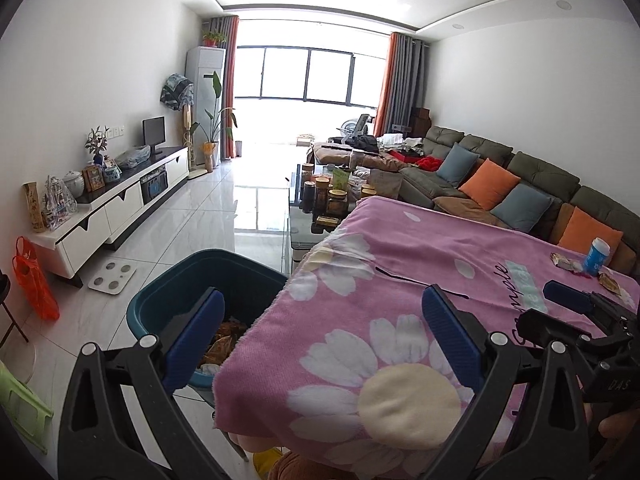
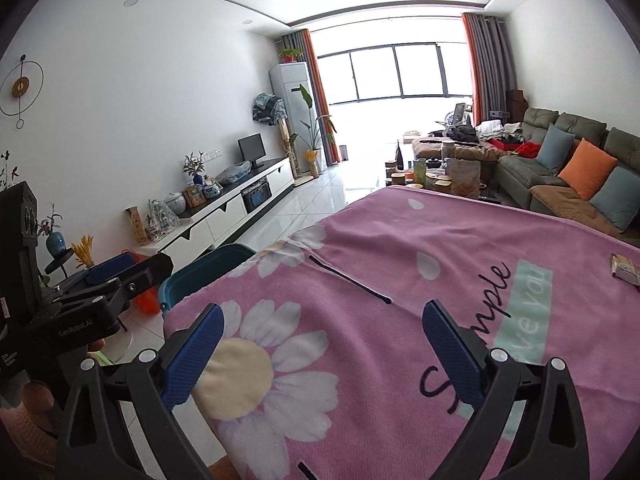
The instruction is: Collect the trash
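A teal trash bin stands on the floor at the left edge of a table under a pink daisy cloth; wrappers lie inside it. My left gripper is open and empty, above the table's near left corner and the bin. On the cloth's far right lie snack wrappers and a blue-and-white bottle. My right gripper is open and empty over the near part of the cloth. A wrapper lies at the right edge. The bin's rim shows at the left.
A white TV cabinet lines the left wall, with a scale and an orange bag on the floor. A glass coffee table with jars stands beyond the table. A green sofa with cushions runs along the right.
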`<state>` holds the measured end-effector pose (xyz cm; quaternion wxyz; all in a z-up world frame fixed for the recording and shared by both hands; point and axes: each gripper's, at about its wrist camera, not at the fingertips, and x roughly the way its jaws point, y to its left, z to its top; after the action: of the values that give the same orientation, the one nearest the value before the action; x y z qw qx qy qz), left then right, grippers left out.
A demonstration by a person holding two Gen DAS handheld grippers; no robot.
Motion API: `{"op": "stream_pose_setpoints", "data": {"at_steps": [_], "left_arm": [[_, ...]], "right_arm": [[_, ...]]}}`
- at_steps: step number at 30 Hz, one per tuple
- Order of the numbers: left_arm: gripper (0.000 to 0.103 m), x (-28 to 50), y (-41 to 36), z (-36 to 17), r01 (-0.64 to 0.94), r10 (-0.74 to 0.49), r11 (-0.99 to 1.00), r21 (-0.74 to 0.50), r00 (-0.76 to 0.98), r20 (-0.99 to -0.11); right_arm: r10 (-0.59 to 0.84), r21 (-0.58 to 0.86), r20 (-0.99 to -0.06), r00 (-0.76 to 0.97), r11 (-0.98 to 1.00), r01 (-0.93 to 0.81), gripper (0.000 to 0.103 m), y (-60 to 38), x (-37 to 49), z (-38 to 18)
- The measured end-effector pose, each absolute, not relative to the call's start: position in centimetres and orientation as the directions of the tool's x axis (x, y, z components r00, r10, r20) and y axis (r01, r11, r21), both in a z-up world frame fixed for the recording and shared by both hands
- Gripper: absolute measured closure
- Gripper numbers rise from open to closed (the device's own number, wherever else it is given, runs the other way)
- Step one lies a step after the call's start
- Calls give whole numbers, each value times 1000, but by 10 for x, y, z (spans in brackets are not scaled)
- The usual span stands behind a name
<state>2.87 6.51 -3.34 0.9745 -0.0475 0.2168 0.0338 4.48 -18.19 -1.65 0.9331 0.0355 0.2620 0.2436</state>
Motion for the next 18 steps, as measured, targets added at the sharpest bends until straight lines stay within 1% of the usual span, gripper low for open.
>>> {"op": "stream_pose_setpoints", "data": {"at_steps": [3,8,18], "left_arm": [[6,28,52,-29,-72,40,995,-63,913,-406],[6,23,35,-23,-45,20,997,-59,928,-372],[6,10,-4,-13,1,-1,1000,-2,959,-283]], "right_arm": [[431,192,-454,780,902,-387,7,-200,37,-16],[348,156,-396,850,938,-311,7,-225,22,-11],[216,110,-309,926,975,-191,7,-252,-8,-2]]}}
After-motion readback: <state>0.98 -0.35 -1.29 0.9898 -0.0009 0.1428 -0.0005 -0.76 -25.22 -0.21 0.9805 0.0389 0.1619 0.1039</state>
